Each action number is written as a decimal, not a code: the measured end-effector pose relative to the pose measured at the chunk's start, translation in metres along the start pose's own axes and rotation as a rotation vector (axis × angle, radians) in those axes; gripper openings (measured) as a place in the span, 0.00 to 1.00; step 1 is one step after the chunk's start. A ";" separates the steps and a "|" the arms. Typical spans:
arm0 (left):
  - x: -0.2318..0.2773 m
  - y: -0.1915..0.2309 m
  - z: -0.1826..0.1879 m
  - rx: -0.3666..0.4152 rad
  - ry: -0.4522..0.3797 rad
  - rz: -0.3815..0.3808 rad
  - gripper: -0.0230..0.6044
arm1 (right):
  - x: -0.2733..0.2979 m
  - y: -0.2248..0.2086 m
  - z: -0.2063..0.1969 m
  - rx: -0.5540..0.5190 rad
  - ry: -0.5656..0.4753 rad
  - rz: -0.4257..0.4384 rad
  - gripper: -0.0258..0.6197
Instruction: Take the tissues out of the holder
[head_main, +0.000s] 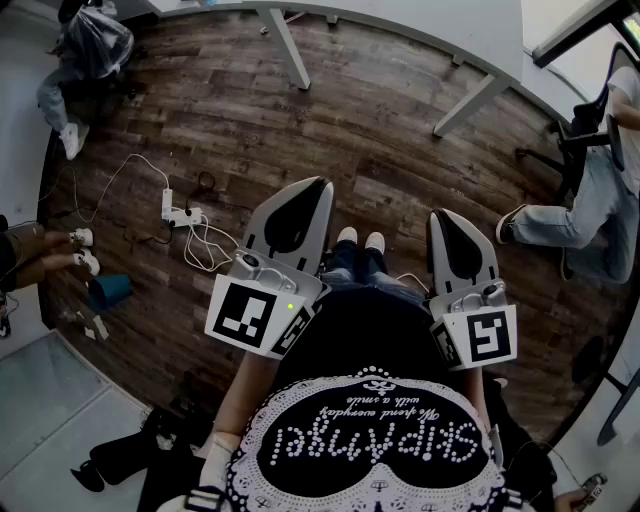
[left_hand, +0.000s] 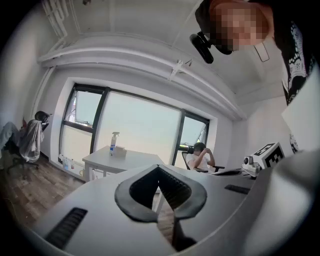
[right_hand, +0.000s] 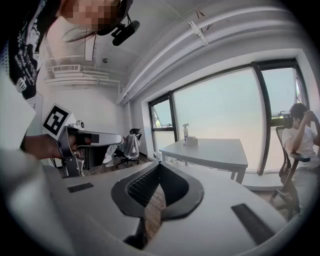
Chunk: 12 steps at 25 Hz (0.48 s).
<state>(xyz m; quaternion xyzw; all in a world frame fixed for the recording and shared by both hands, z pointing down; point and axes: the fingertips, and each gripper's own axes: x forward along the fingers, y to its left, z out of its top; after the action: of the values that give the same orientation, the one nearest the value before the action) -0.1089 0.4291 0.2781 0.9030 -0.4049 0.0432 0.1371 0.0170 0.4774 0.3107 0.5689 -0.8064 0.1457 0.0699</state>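
Both grippers are held close to my body over the wooden floor and point roughly level. In the head view my left gripper (head_main: 318, 186) and my right gripper (head_main: 441, 215) have their jaws together with nothing in them. The left gripper view shows the left gripper (left_hand: 159, 167) with its tips meeting, and the right gripper (right_hand: 160, 164) looks the same in its own view. Far ahead, a small white box (left_hand: 120, 151) stands beside a spray bottle (left_hand: 114, 142) on a white table (left_hand: 131, 161). The same box (right_hand: 192, 141) appears in the right gripper view. I cannot tell whether tissues are in it.
The white table's edge (head_main: 420, 30) and its legs (head_main: 288, 48) lie ahead. A power strip with cables (head_main: 183, 215) lies on the floor to the left. One person sits on an office chair (head_main: 590, 190) at the right, and another sits by the window (left_hand: 201, 157).
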 end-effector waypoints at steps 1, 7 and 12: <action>0.000 0.002 0.001 -0.003 -0.004 0.000 0.04 | 0.000 0.000 -0.003 -0.020 0.012 0.008 0.06; 0.001 0.009 0.007 -0.013 -0.028 0.002 0.04 | 0.007 0.002 0.003 -0.033 0.009 0.004 0.06; -0.001 0.018 0.009 -0.025 -0.035 0.028 0.04 | 0.004 0.000 -0.004 -0.060 0.040 0.022 0.06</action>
<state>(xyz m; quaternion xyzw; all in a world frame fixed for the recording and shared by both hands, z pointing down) -0.1235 0.4158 0.2728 0.8959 -0.4206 0.0242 0.1408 0.0157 0.4747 0.3154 0.5546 -0.8151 0.1334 0.1013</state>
